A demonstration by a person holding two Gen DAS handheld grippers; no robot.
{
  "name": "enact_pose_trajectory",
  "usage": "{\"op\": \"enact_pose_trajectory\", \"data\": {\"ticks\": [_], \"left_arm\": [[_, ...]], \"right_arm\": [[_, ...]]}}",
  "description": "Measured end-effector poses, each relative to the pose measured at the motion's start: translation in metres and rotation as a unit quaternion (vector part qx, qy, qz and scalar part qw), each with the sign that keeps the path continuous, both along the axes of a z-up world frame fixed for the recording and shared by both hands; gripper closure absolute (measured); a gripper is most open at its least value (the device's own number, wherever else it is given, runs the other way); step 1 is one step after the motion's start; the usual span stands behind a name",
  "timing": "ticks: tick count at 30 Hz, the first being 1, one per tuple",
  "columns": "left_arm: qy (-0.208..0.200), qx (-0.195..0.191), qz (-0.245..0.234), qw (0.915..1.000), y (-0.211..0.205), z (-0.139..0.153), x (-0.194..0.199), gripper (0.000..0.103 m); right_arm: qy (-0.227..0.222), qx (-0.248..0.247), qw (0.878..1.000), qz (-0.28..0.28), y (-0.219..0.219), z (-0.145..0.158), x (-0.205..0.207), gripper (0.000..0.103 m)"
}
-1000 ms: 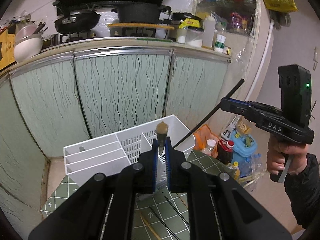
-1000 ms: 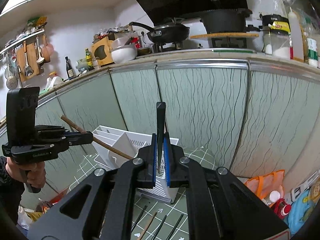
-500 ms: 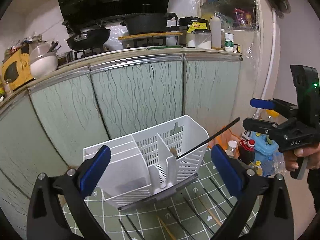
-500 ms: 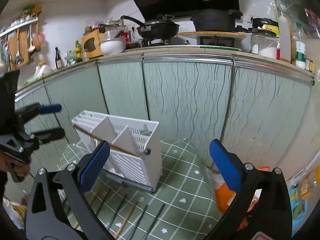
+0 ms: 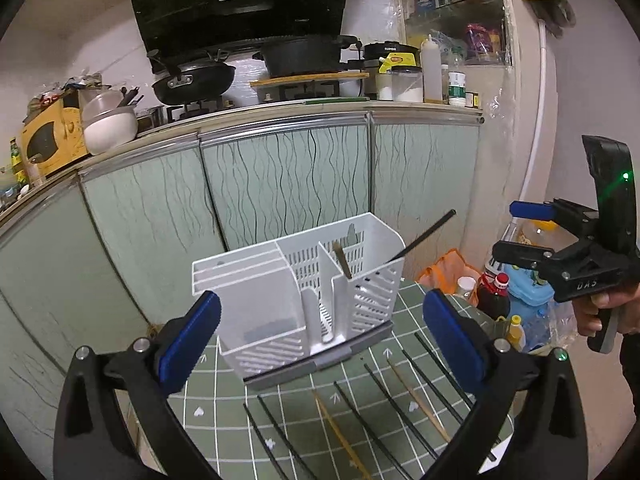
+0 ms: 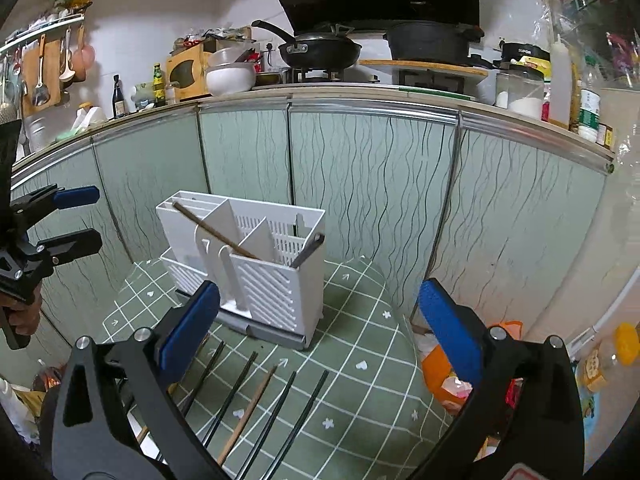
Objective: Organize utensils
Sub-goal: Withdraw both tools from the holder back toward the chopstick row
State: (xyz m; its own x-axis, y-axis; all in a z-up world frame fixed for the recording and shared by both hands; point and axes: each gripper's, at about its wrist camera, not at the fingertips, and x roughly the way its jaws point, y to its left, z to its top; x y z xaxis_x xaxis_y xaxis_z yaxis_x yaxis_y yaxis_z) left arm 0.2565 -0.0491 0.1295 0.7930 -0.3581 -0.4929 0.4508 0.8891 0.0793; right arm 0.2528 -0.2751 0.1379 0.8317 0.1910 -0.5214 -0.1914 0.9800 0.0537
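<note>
Both claws are spread wide and empty: left gripper, right gripper. Between them stands the white slotted plastic utensil caddy on the green checked mat. A brown wooden chopstick and a black chopstick lean inside its right-hand compartment; loose chopsticks lie on the mat in front.

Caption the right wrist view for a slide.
Open right gripper faces a white utensil holder holding one brown chopstick and one black chopstick.
</note>
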Motion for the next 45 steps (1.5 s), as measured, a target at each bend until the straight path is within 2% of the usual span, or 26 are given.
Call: {"op": "enact_pose_trajectory", "data": {"ticks": [8, 17, 22, 32, 45], "left_arm": [[-0.006, 0.008, 0.027, 0.9996, 0.016, -0.007, -0.03, 0.004], [0.007, -0.017, 0.059, 0.9981, 0.034, -0.025, -0.056, 0.004], [0.007, -0.009, 0.085, 0.9963, 0.041, -0.041, -0.069, 0.004], [0.034, -0.022, 0.122, 0.9917, 0.058, -0.067, -0.076, 0.004], [0.028, -0.004, 0.16, 0.9867, 0.068, -0.106, -0.09, 0.004]], "right_arm": [[0.002, -0.003, 1.0, -0.013, 0.0, -0.002, -0.031, 0.007], [0.001, -0.004, 1.0, -0.015, 0.007, -0.013, -0.063, 0.007], [0.002, -0.006, 1.0, -0.02, 0.01, -0.024, -0.079, 0.007], [0.013, -0.002, 1.0, -0.023, 0.018, -0.044, -0.1, 0.007], [0.027, -0.017, 0.998, -0.053, 0.025, -0.081, -0.111, 0.007]]}}
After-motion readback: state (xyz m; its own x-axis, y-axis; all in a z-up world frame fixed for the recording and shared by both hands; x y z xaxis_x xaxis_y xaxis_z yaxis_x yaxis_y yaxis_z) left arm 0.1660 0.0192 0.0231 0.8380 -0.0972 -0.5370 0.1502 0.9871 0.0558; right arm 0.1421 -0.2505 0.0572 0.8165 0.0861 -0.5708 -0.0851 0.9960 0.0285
